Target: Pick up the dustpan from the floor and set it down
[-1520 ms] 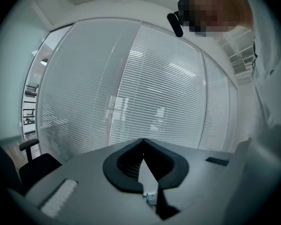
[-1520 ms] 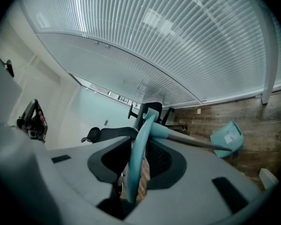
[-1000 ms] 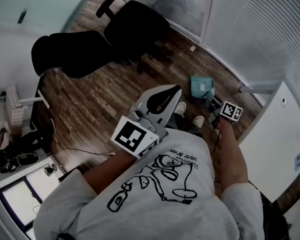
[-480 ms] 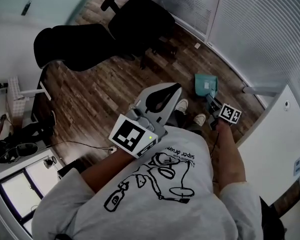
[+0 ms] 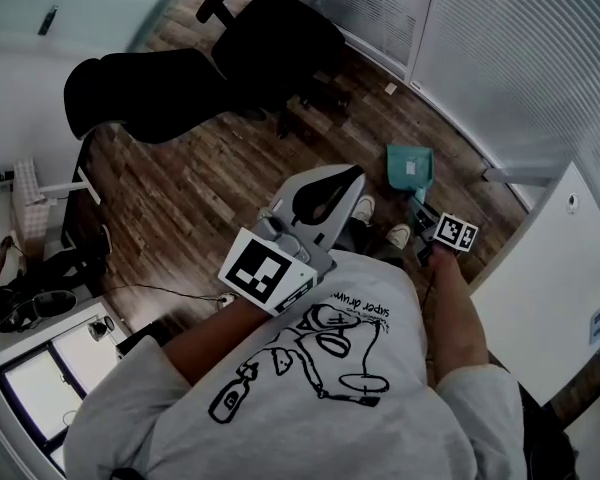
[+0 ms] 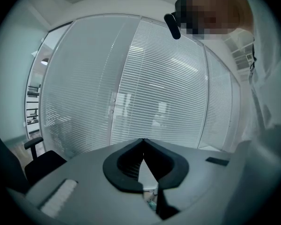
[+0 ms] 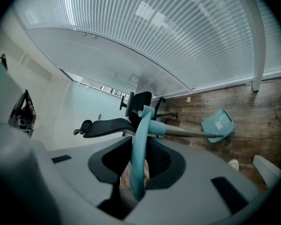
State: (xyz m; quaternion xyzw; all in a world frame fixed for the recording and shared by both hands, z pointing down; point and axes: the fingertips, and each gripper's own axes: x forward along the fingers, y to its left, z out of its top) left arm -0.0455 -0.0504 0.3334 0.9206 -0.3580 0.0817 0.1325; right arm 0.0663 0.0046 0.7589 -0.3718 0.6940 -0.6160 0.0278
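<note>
The left gripper (image 5: 352,176) idles pinched shut and empty, while the right gripper (image 5: 418,210), jaws just tightened onto the teal handle loop (image 7: 139,149), lets the long-handled dustpan (image 5: 408,165) hang pan-down toward the floor at one o'clock (touching? I can't tell), with office chairs (image 5: 280,38) at eleven and a white cabinet (image 5: 540,268) crowding three.

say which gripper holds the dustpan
The right gripper: its jaws, just closing further, clamp the teal dustpan handle; the left gripper has shut, empty jaws.
</note>
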